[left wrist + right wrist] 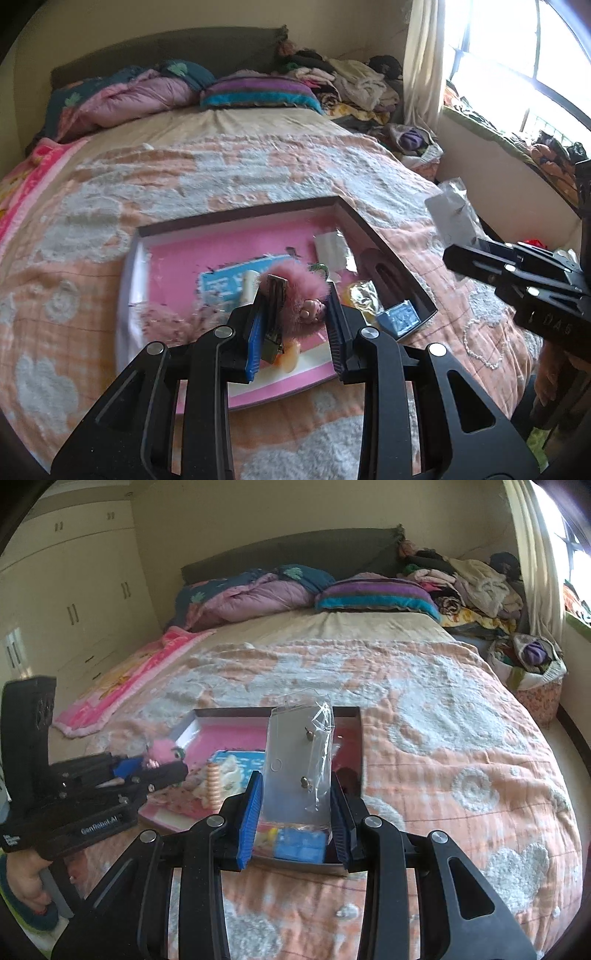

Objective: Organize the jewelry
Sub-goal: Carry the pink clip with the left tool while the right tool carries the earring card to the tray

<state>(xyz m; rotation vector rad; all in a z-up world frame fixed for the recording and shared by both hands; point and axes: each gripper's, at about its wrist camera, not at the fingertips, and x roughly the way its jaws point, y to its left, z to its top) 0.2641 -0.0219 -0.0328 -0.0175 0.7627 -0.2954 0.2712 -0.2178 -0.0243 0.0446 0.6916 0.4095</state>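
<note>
A shallow box (391, 243) with a pink lining lies on the bed; it also shows in the right wrist view (347, 713). My left gripper (295, 299) hovers over it, shut on a pink fluffy hair clip (295, 286) with a brown clasp. My right gripper (295, 794) is shut on a clear plastic packet of earrings (299, 760), held upright above the box's near edge. The packet (448, 218) and the right gripper also show at the right of the left wrist view. Inside the box lie a blue card (229, 280), a small blue box (400, 319) and a beaded item (212, 784).
The bed has a peach and white quilt (443, 738). Pillows and folded blankets (373, 596) lie at the headboard. A pile of clothes (476, 579) sits at the far right corner, a basket (535, 672) beside the bed. Wardrobes (74, 602) stand to the left.
</note>
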